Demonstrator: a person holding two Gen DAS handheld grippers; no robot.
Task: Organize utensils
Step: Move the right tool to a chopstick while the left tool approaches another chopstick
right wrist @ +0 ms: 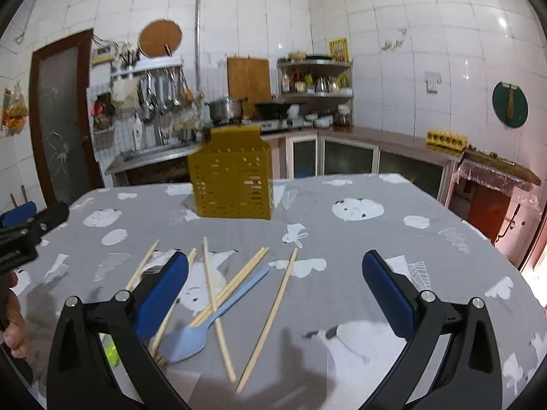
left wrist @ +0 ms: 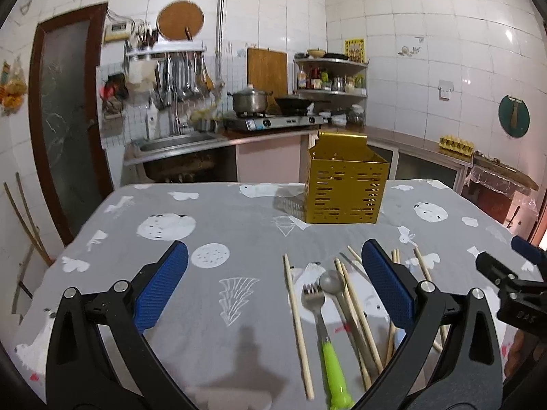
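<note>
Left gripper: blue-padded jaws spread wide, holding nothing, low in frame above the table. Right gripper: jaws likewise spread, empty. Utensils, lower centre of both views, loose on the grey patterned cloth: wooden chopsticks scattered and crossing; fork with green handle; metal spoon just beside the fork; pale blue plastic spoon lying among the chopsticks. Yellow perforated utensil holder: upright, mid-frame, well apart from the utensils. Kitchen counter with stove behind.
</note>
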